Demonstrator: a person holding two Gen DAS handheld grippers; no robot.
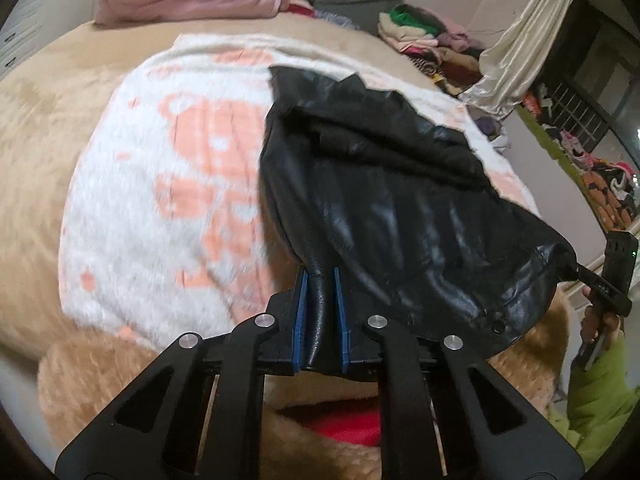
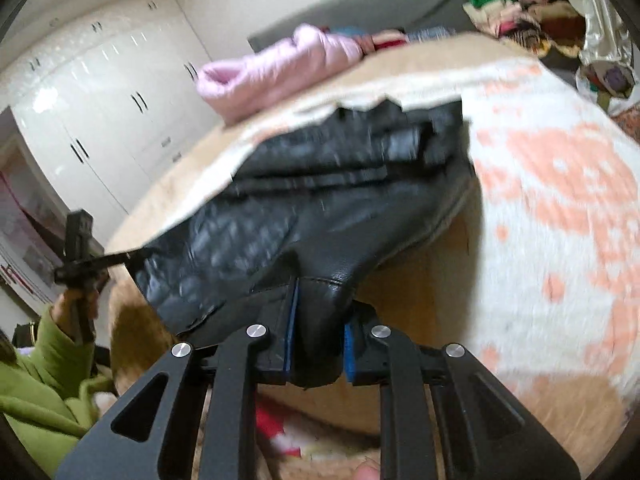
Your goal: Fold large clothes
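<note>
The black leather jacket [image 1: 400, 208] lies partly on the white-and-orange blanket [image 1: 152, 200] covering the bed [image 1: 36, 128], its near hem lifted. The left gripper [image 1: 321, 280] and right gripper [image 2: 318, 292] each have jaws clamped on a hem corner, apparently to carry that edge over for a fold.

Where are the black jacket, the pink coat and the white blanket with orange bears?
black jacket [image 1: 400, 208], left wrist view, on its shiny middle panel.
pink coat [image 2: 280, 72], right wrist view, on its puffy middle.
white blanket [image 1: 140, 200], left wrist view, on a bare white part left of the jacket.
</note>
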